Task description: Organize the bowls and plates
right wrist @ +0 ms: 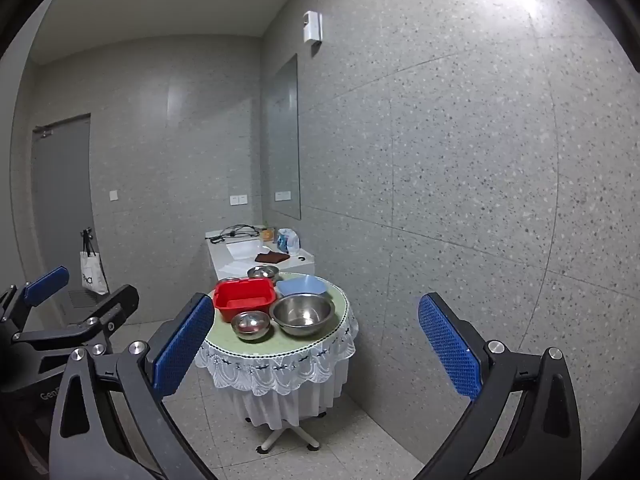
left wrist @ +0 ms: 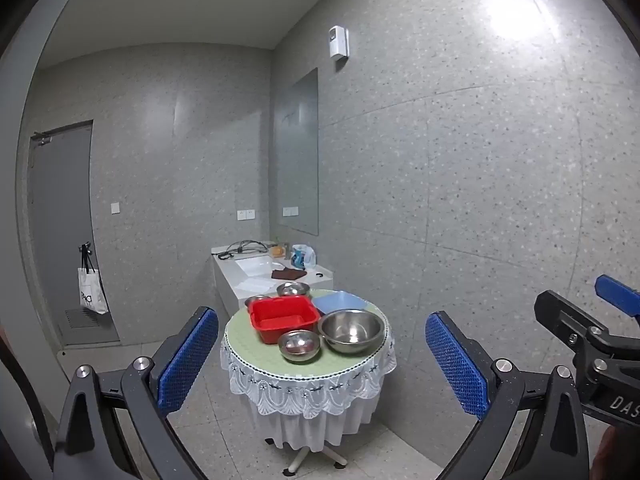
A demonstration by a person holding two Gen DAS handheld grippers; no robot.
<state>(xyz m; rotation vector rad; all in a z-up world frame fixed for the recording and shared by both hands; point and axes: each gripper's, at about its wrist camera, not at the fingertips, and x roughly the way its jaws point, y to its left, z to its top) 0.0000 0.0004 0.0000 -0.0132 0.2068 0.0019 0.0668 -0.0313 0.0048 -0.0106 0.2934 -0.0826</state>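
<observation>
A small round table (left wrist: pixel 244 344) (right wrist: pixel 224 340) with a green top and white lace cloth stands ahead, well beyond both grippers. On it are a red plastic tub (left wrist: pixel 283 317) (right wrist: pixel 245 298), a large steel bowl (left wrist: pixel 351 330) (right wrist: pixel 302 313), a small steel bowl (left wrist: pixel 299 345) (right wrist: pixel 251 324), a light blue square plate (left wrist: pixel 340 302) (right wrist: pixel 302 285) and further steel bowls (left wrist: pixel 293 289) (right wrist: pixel 263 271) behind the tub. My left gripper (left wrist: pixel 322 356) is open and empty. My right gripper (right wrist: pixel 316 344) is open and empty.
A white counter with a sink (left wrist: pixel 256 268) (right wrist: pixel 244 249) stands behind the table, holding cables, a brown cloth and a plastic bag. A mirror hangs on the right wall. A grey door (left wrist: pixel 60 216) with a hanging white bag (left wrist: pixel 92 296) is at left. The floor is tiled.
</observation>
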